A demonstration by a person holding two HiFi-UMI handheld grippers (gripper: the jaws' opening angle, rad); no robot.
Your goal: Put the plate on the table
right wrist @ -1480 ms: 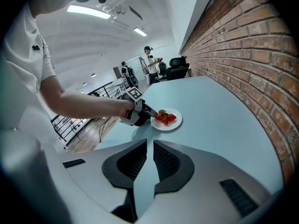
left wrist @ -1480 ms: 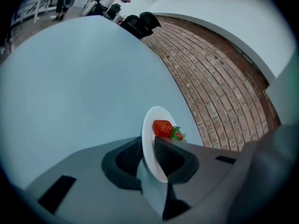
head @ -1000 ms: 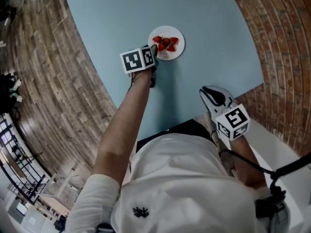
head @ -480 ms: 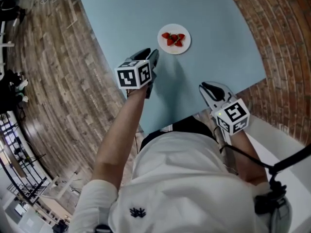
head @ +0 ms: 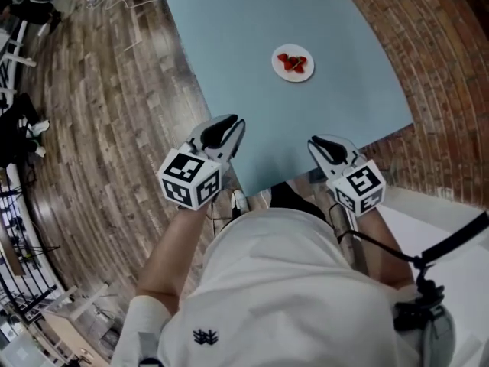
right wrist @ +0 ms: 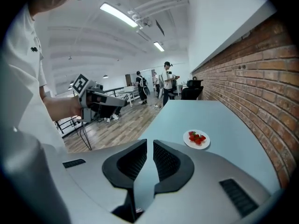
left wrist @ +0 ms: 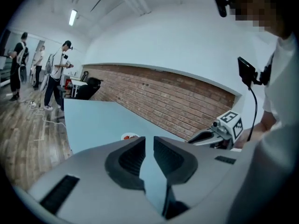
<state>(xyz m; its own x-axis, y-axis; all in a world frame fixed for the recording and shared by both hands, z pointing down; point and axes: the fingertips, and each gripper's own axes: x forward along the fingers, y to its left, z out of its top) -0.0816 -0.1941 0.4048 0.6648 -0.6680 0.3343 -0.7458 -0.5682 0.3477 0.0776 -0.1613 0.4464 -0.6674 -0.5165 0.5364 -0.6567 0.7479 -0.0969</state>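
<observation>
The white plate with cut strawberries rests on the light blue table, far from both grippers. It also shows in the left gripper view as the plate just beyond the jaw tips, and in the right gripper view as the plate. My left gripper hovers over the table's near left edge; its jaws have just been closing and stand a narrow slit apart with nothing between them. My right gripper hangs over the near right edge, also a slit apart and empty.
A brick wall runs along the table's right side. Wooden floor lies to the left. Several people stand at the far end of the room beside a dark chair. The person's body fills the lower head view.
The left gripper has pulled back from the plate's rim toward the body and risen, leaving the plate on the table. The right gripper has drawn back a little too.
</observation>
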